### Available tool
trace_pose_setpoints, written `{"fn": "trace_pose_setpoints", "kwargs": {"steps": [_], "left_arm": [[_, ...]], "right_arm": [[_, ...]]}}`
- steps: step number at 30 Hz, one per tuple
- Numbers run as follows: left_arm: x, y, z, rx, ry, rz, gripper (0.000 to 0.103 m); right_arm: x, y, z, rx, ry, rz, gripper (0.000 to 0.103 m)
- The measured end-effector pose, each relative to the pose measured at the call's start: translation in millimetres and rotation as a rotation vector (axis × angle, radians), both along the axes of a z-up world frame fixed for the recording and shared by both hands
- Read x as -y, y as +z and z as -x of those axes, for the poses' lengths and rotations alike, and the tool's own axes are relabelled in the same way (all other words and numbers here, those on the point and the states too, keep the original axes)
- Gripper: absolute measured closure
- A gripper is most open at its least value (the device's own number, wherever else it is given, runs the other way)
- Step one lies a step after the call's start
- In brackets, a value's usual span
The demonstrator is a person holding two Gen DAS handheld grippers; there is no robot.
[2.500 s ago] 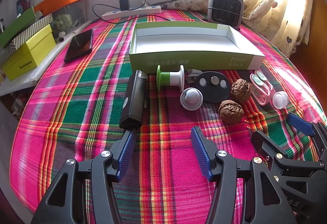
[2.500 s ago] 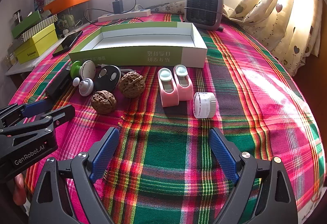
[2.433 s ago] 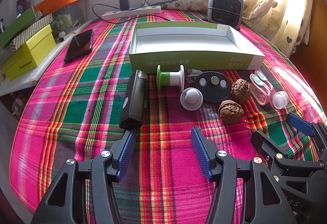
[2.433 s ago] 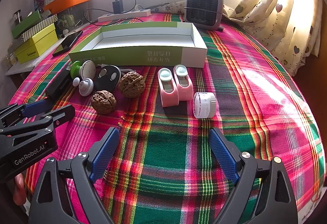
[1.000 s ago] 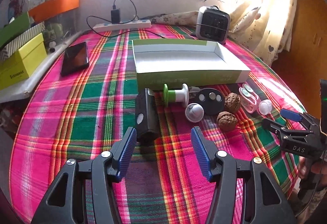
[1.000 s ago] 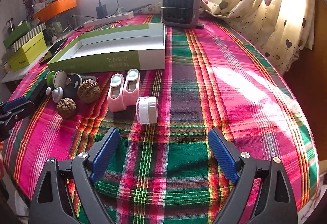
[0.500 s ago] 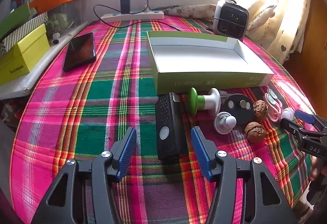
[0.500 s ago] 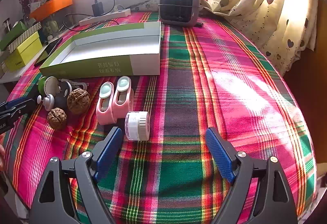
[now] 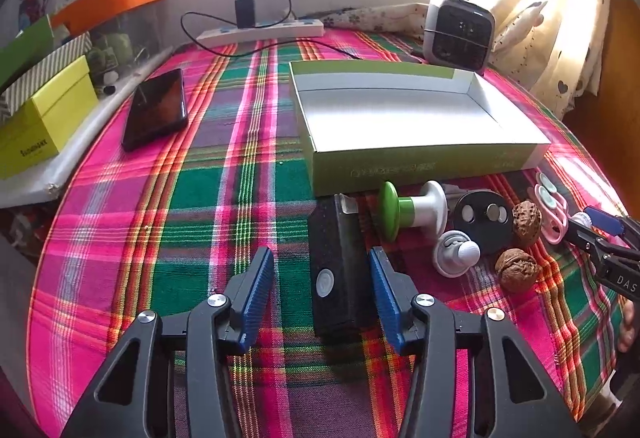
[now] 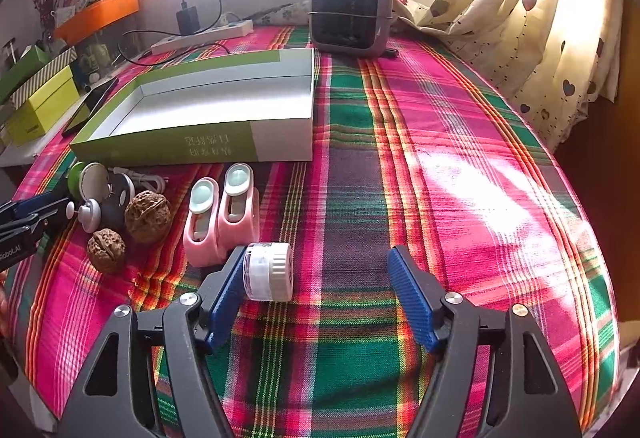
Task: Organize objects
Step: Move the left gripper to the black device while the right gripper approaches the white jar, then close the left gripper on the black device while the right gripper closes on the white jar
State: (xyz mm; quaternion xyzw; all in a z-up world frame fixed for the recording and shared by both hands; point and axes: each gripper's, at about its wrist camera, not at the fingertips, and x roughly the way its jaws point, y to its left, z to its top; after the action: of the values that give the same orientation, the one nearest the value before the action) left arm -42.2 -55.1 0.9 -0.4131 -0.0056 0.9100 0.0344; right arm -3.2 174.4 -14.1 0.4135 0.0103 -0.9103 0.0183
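A black oblong device (image 9: pixel 336 262) lies on the plaid cloth between the fingers of my left gripper (image 9: pixel 320 258). Its jaws are closing; the right pad is at the device's side and the left pad stands apart. A small white jar (image 10: pixel 268 272) lies on its side between the fingers of my right gripper (image 10: pixel 317 254), against the left finger and far from the right one; these jaws are closing too. Behind stands an open green-and-white box (image 9: pixel 424 158), empty. Before it lie a green-white spool (image 9: pixel 412 210), a black disc (image 9: pixel 484 218), a white knob (image 9: pixel 456 254), two walnuts (image 9: pixel 518 270) and a pink case (image 10: pixel 220 214).
A phone (image 9: pixel 156 114) lies at the left, a power strip (image 9: pixel 260 32) and a small heater (image 10: pixel 350 10) at the back. Yellow and green boxes (image 9: pixel 44 114) sit on a ledge to the left. A curtain (image 10: pixel 540 18) hangs at the right, where the table falls away.
My left gripper came forward over the black device and narrowed around it. My right gripper slid forward and left, so the white jar is now between its narrowing fingers.
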Motion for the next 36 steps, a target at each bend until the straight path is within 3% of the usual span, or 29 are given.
{"fn": "trace_pose_setpoints", "kwargs": {"steps": [2, 13, 28, 36], "left_arm": [[-0.2, 0.6, 1.0, 0.002, 0.003, -0.003, 0.067], [-2.7, 1.2, 0.9, 0.000, -0.002, -0.001, 0.081], [-3.7, 1.2, 0.6, -0.002, 0.000, 0.000, 0.081], [-2.1, 4.3, -0.9, -0.005, 0.003, -0.009, 0.082]], "right_arm": [[0.6, 0.8, 0.2, -0.001, 0.003, 0.000, 0.043], [2.9, 0.7, -1.6, -0.013, 0.016, 0.001, 0.055], [2.4, 1.2, -3.2, -0.023, 0.013, 0.006, 0.082], [2.5, 1.9, -3.1, -0.021, 0.018, 0.008, 0.083]]}}
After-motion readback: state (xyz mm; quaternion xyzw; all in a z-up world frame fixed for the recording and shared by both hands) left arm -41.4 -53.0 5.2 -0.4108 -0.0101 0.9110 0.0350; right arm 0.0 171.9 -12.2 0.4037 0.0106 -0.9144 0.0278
